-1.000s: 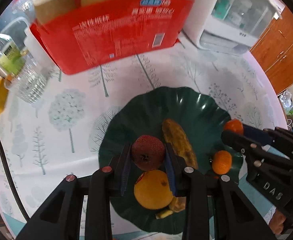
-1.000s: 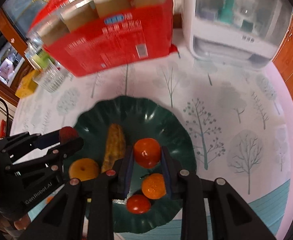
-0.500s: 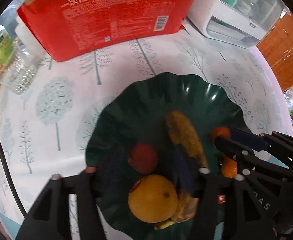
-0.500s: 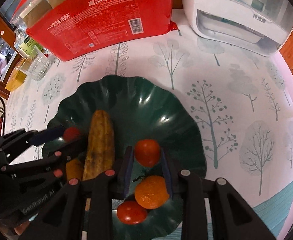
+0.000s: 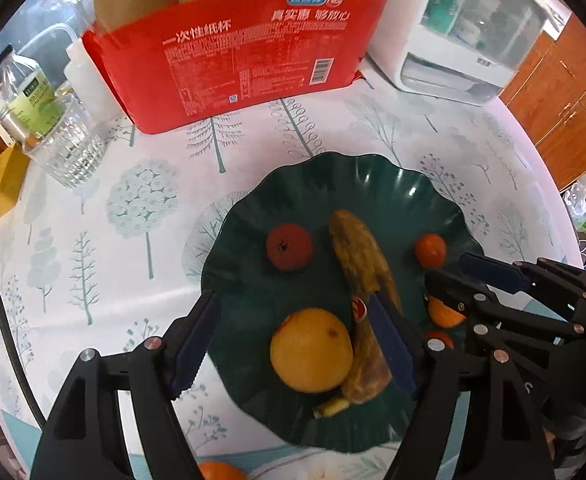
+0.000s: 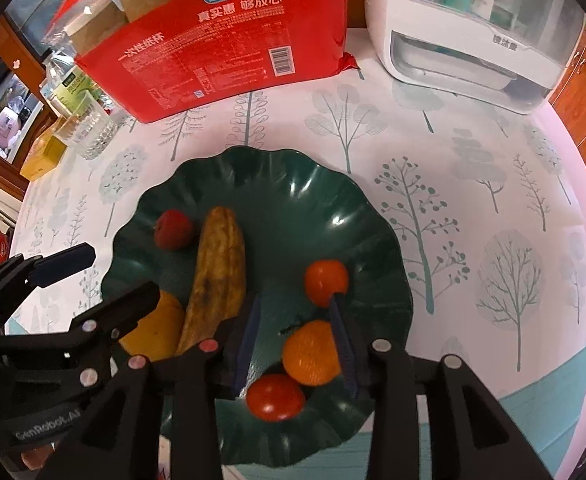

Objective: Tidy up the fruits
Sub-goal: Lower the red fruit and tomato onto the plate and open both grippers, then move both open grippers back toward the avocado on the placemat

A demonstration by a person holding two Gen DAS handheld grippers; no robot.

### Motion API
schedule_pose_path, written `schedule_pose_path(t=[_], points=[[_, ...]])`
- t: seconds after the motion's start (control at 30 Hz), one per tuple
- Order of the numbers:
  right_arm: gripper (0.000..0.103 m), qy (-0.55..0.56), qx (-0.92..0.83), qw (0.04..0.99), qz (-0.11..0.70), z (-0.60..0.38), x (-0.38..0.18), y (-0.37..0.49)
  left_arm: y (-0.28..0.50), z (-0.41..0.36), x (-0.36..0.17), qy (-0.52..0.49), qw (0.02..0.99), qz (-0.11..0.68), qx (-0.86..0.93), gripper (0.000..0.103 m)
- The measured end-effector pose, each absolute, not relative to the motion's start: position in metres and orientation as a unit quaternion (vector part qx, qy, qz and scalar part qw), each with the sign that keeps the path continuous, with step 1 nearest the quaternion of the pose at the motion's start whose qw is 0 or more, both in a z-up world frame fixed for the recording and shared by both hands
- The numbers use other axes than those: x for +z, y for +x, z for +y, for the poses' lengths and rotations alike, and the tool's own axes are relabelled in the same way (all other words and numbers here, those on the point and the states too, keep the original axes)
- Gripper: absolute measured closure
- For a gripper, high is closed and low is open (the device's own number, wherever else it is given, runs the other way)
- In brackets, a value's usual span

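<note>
Six fruits on plate (image 6: pixel 373 208), both tongs (image 5: pixel 293 340) (image 6: pixel 295 320) opening, gripping nothing; one orange (image 5: pixel 219 472) off-plate at 6 o'clock.

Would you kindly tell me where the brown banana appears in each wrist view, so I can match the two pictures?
Left wrist: banana right of centre, running down towards the left gripper's right-hand finger.
Right wrist: banana left of centre, between the red fruit and the right gripper.
Shared landmark: the dark green plate beneath it.
</note>
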State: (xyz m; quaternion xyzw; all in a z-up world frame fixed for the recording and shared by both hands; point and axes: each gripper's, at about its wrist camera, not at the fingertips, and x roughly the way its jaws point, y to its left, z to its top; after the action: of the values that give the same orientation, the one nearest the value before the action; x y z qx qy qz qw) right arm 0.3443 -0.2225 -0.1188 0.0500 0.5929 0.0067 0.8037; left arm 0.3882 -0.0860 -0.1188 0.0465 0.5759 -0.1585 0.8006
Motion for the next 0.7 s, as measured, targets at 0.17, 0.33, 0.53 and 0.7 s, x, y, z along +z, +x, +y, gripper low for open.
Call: schedule_pose_path(t=[0.17,0.33,0.53,0.7], points=[[0.067,0.050,0.014,0.810,0.584,-0.219,-0.103,0.329,0.370,-0.082,-0.100,0.046,0.807,0.567,-0.160,0.027],[0.067,0.053,0.023,0.818,0.572,-0.215,-0.084,0.314,0.343,-0.076,-0.076,0.057,0.817,0.551,-0.158,0.024],[0.067,0.053,0.034,0.826,0.560,-0.205,-0.062,0.292,0.314,-0.063,-0.052,0.053,0.827,0.539,-0.152,0.022],[0.067,0.053,0.042,0.832,0.551,-0.195,-0.047,0.271,0.290,-0.048,-0.039,0.043,0.832,0.533,-0.145,0.022]])
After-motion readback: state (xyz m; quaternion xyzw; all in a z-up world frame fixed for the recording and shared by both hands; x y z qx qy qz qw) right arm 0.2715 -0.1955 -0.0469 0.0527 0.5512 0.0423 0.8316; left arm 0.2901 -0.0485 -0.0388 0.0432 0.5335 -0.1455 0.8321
